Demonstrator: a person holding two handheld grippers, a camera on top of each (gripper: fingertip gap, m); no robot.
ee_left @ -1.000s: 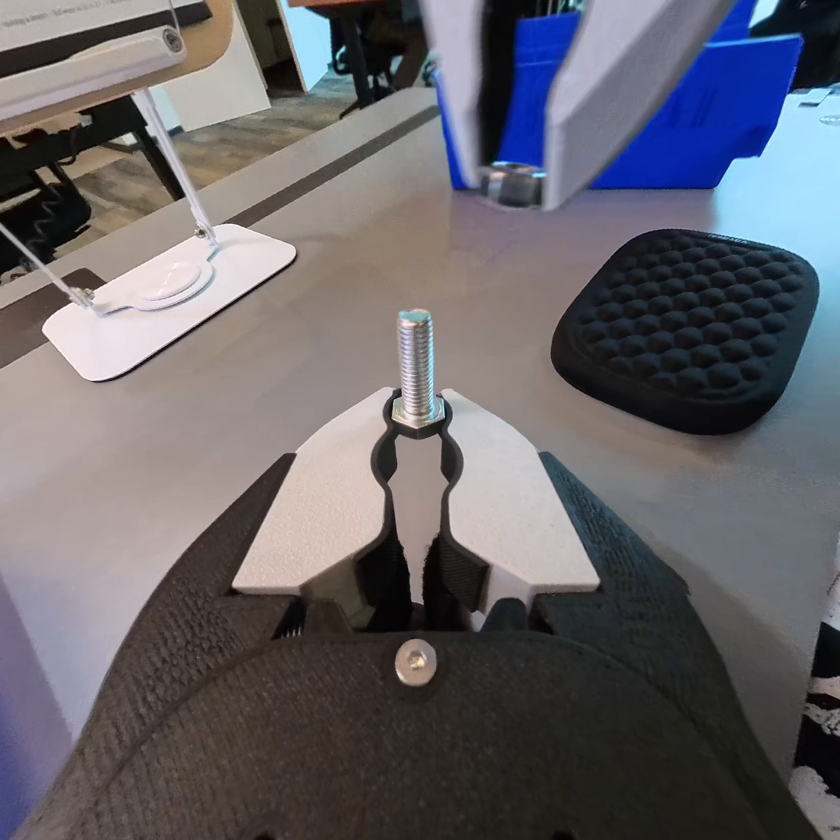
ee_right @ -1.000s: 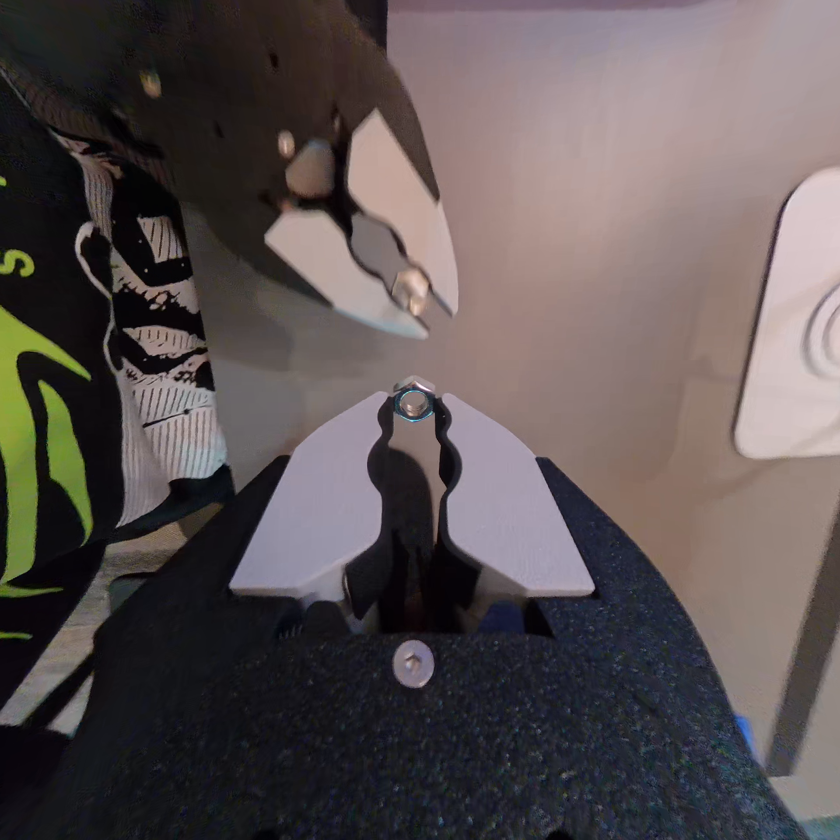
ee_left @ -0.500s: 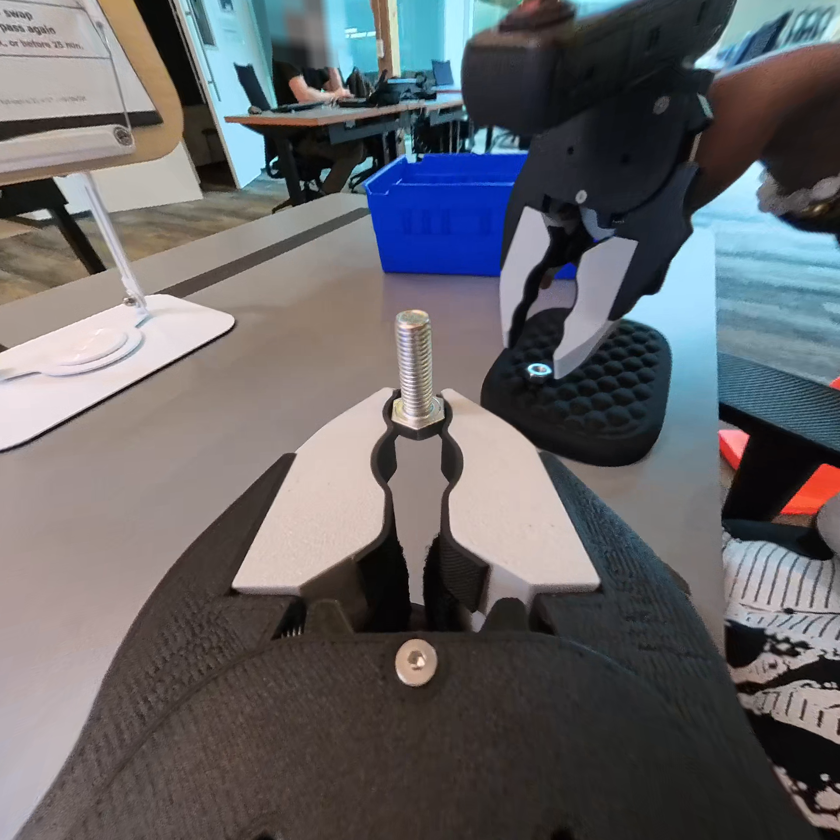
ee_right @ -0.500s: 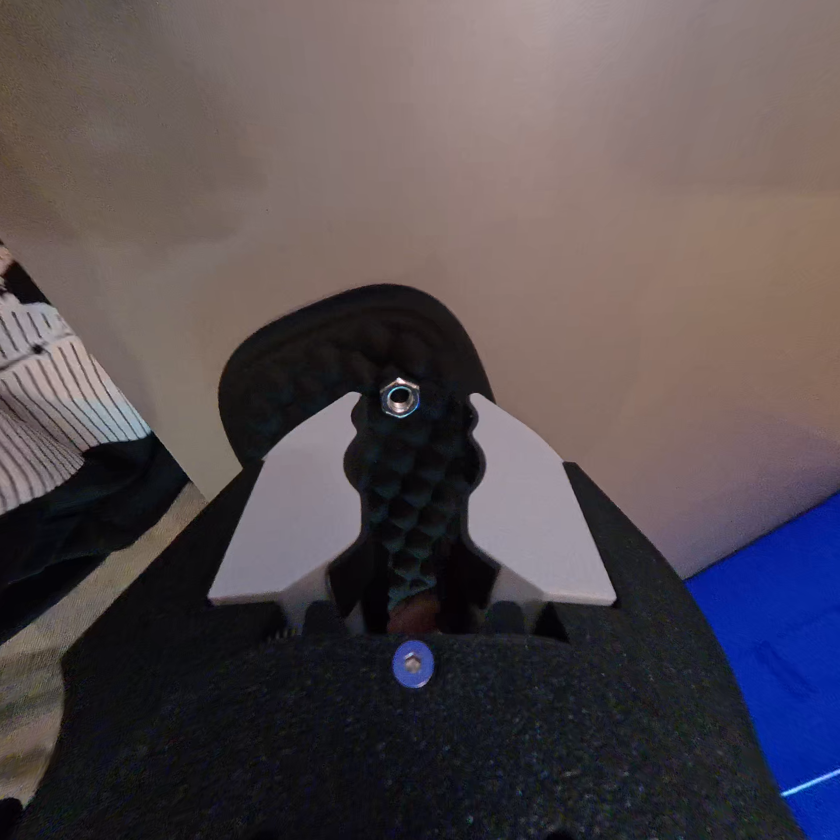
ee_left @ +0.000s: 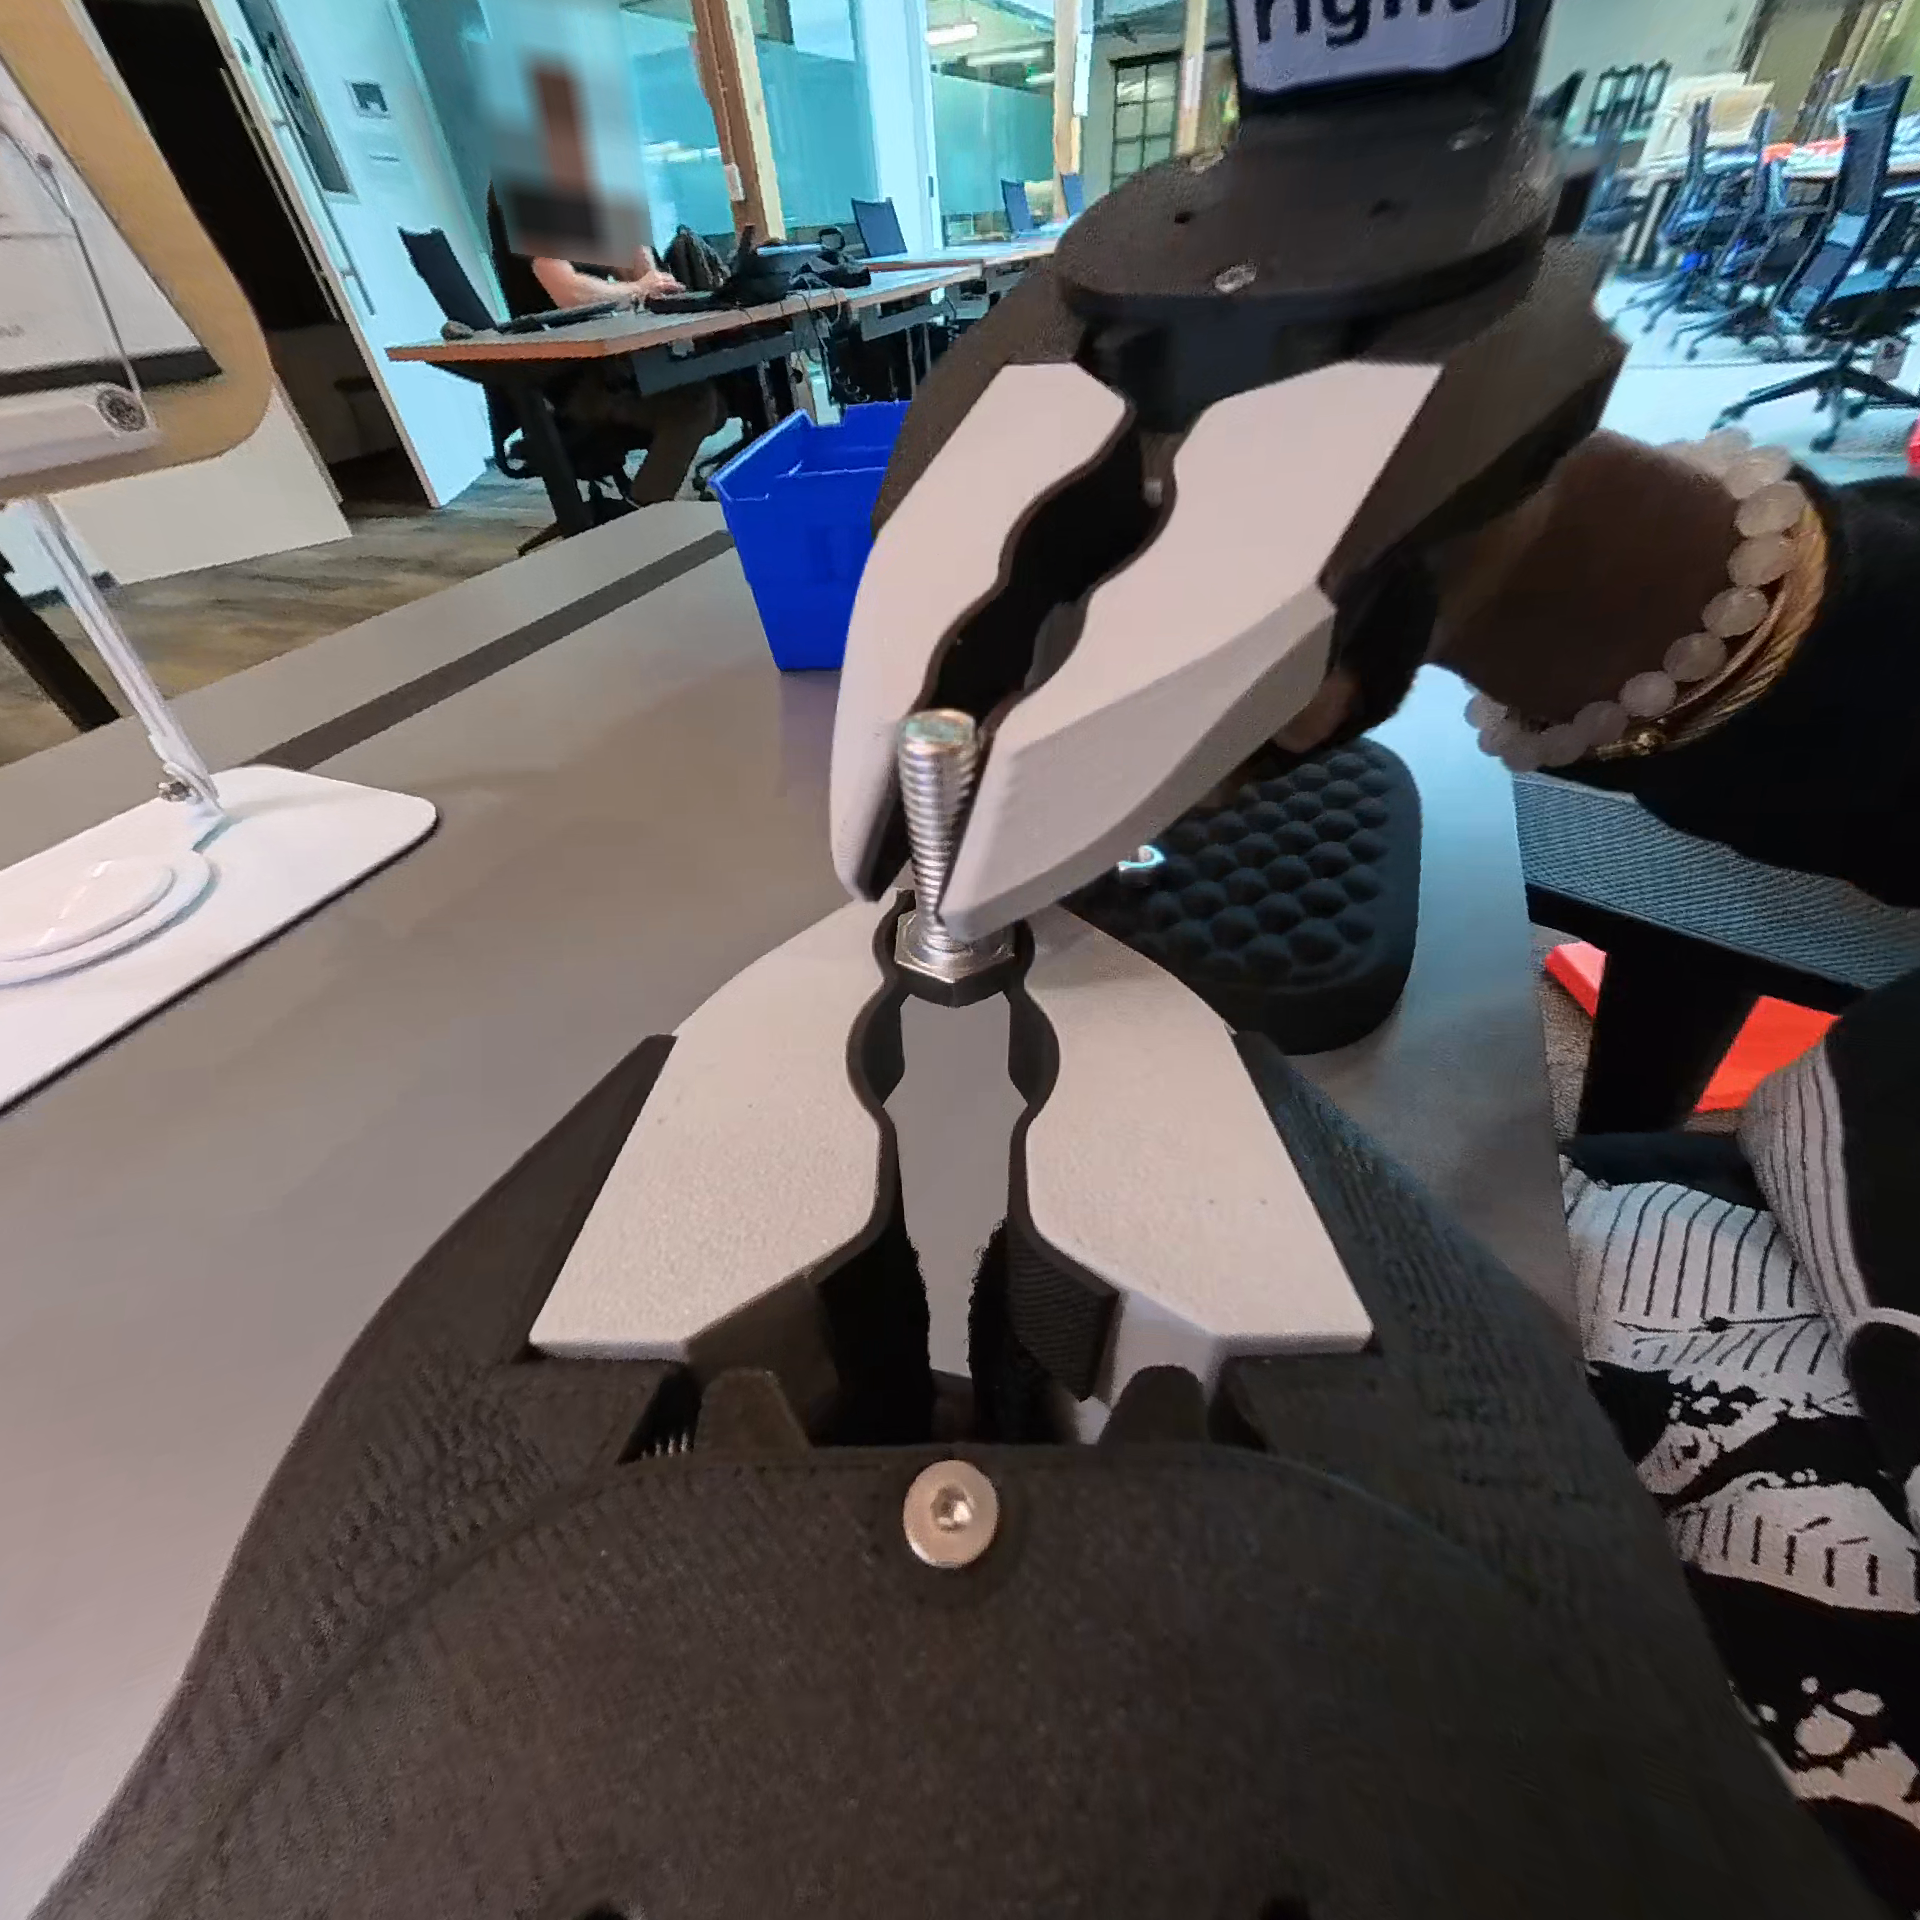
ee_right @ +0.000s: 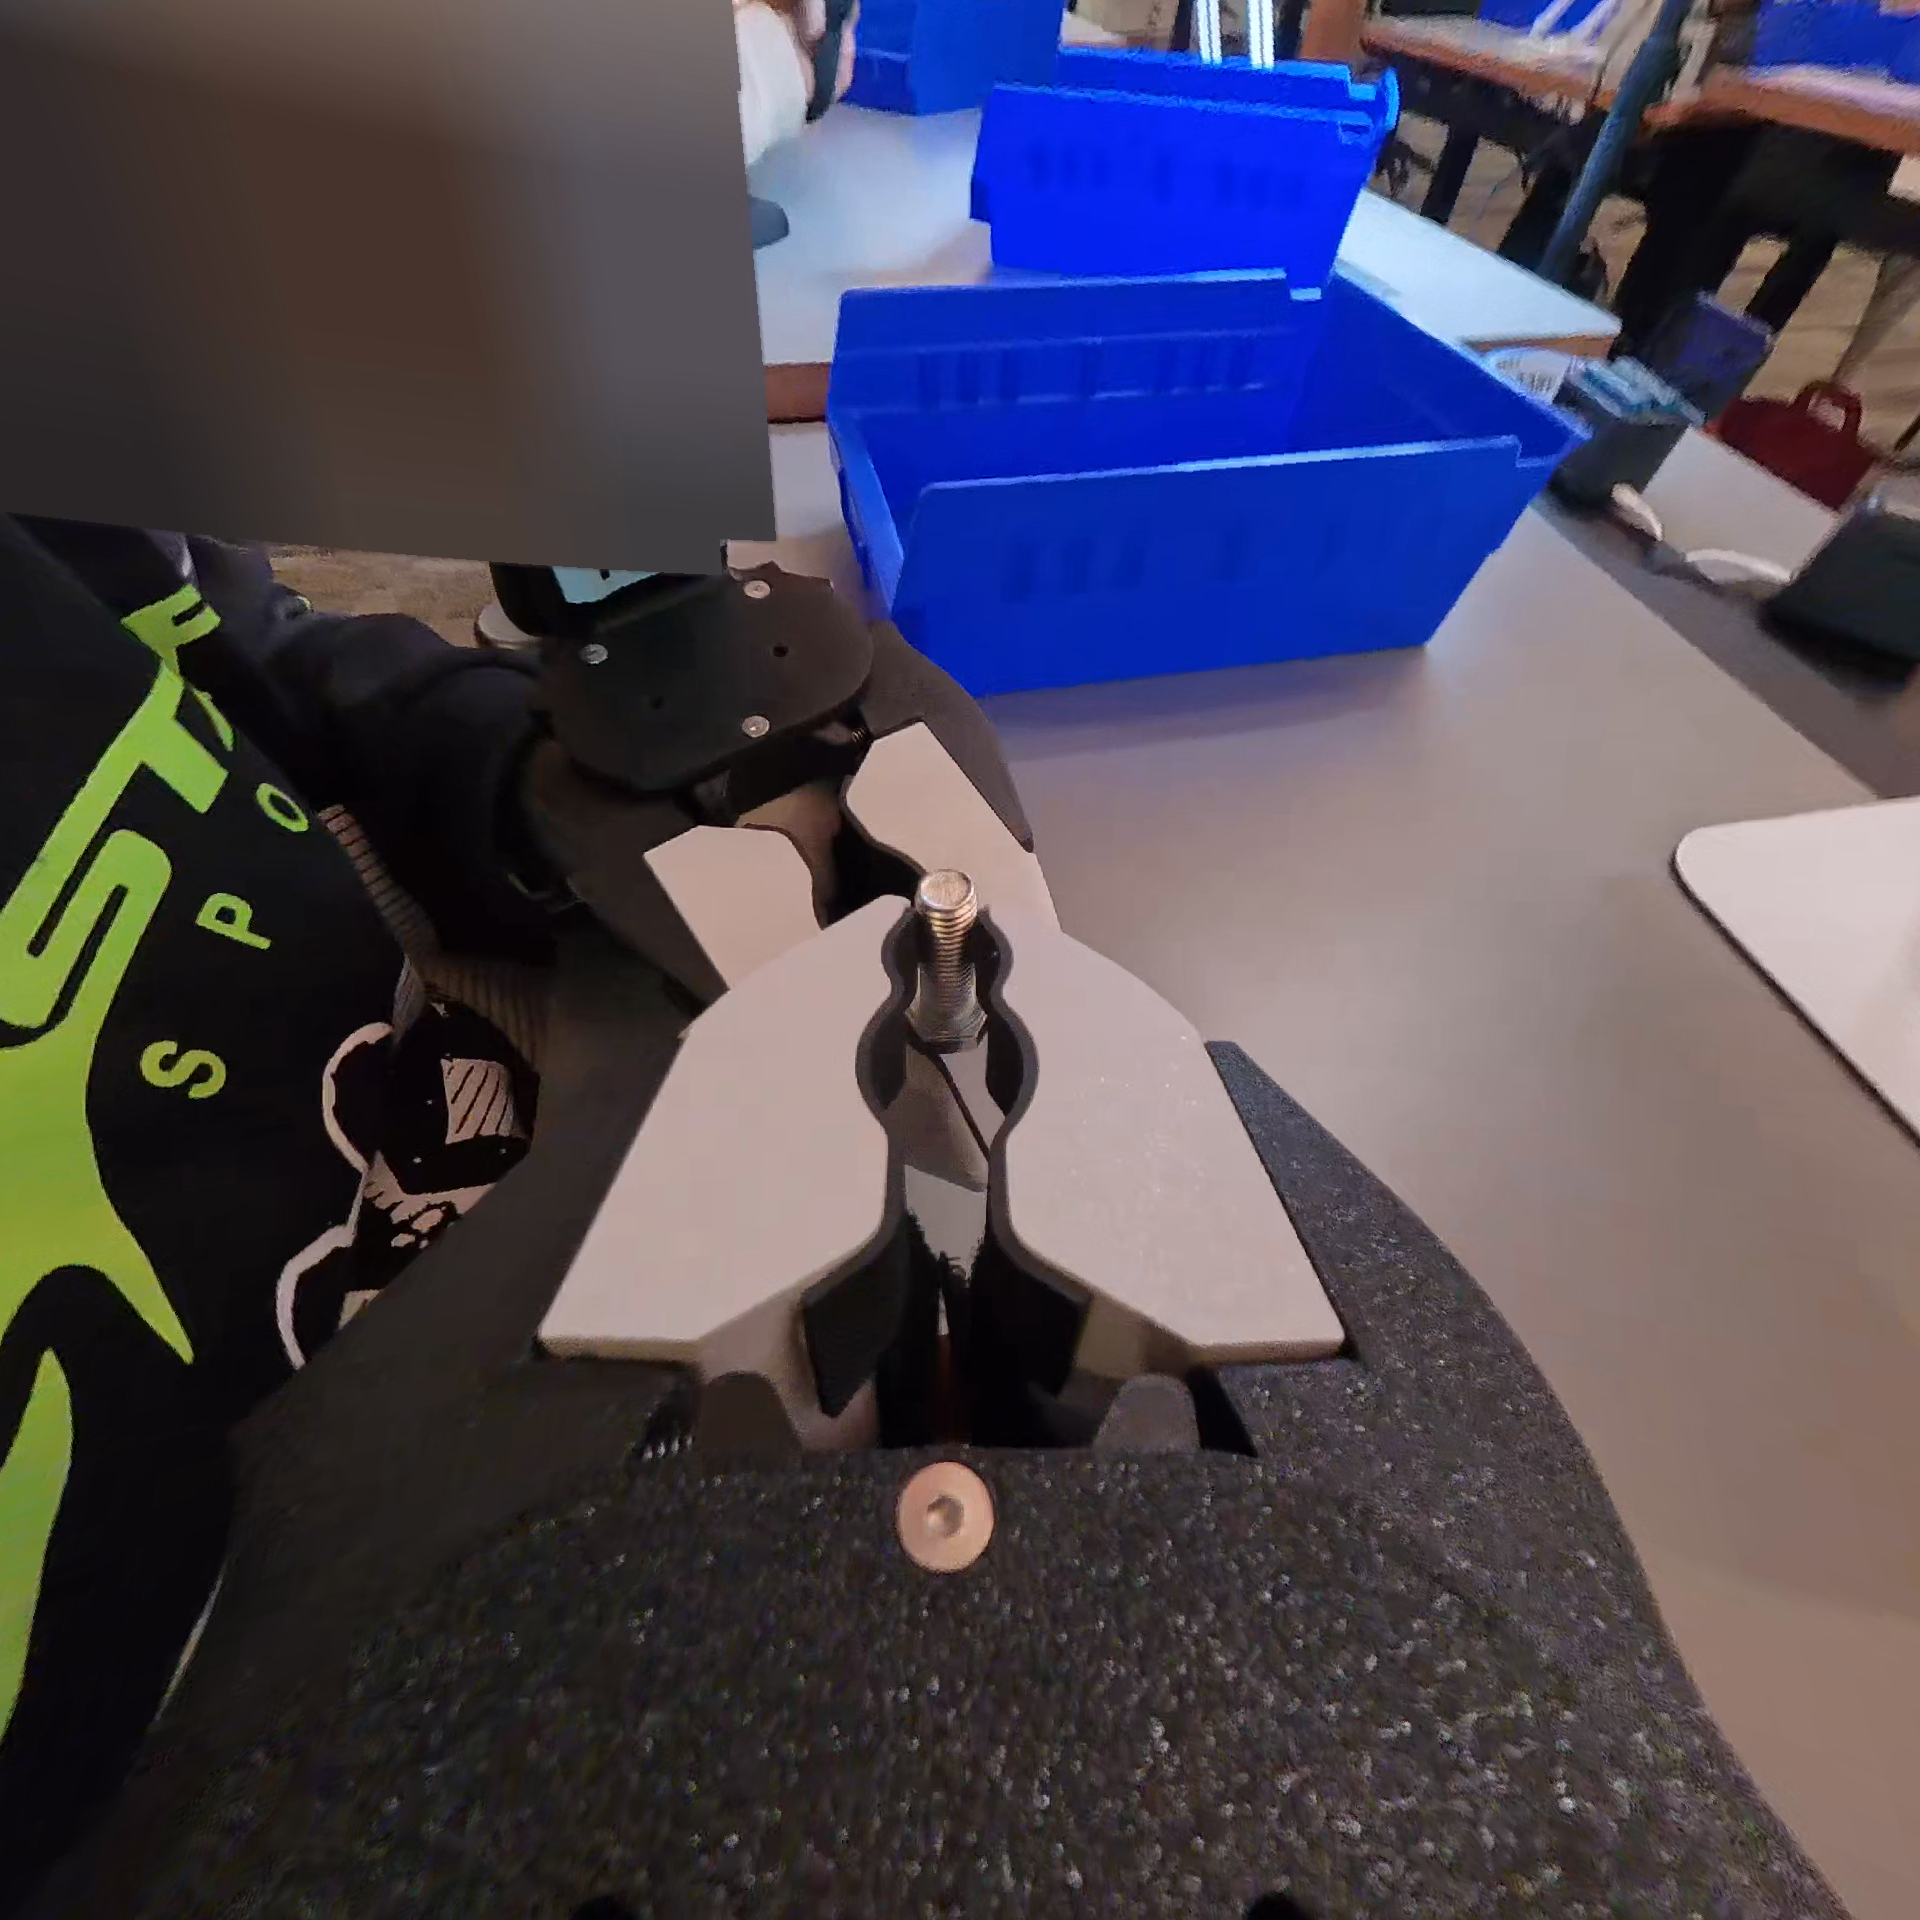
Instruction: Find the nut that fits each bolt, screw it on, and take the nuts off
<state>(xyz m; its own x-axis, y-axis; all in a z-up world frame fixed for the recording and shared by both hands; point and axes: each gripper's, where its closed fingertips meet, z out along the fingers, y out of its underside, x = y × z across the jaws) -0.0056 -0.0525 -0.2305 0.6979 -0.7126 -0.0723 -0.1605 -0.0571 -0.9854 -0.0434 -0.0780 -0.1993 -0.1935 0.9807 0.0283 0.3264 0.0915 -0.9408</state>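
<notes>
Above the grey table (ee_left: 436, 1039), the left gripper (ee_left: 951, 951) is pinching the hex head of the bolt (ee_left: 938, 800) between its fingertips, so that the threaded shank is standing upright, clear of the tabletop. The right gripper (ee_left: 914, 894) is coming at the shank from above and behind, tips pointing down, its two pale fingers (ee_left: 1122, 707) flanking the thread just over the hex head. In the right wrist view the shank is sitting in the front notch between that gripper's fingers, which are nearly pressed together around it; whether the pads are actually biting the thread I cannot tell. No nut is showing on the visible thread.

A small silvery nut (ee_left: 1141, 858) is lying on the black dimpled pad (ee_left: 1278, 914), just right of the bolt and partly hidden behind the right gripper (only a glint of it is showing).

Farther back a blue bin (ee_right: 1174, 499) is standing on the table, with a second blue bin behind it. The white base plate (ee_left: 208, 862) of a stand is resting on the left side of the table, well apart from the bolt. A hand with a beaded bracelet (ee_left: 1662, 644) is holding the right gripper.
</notes>
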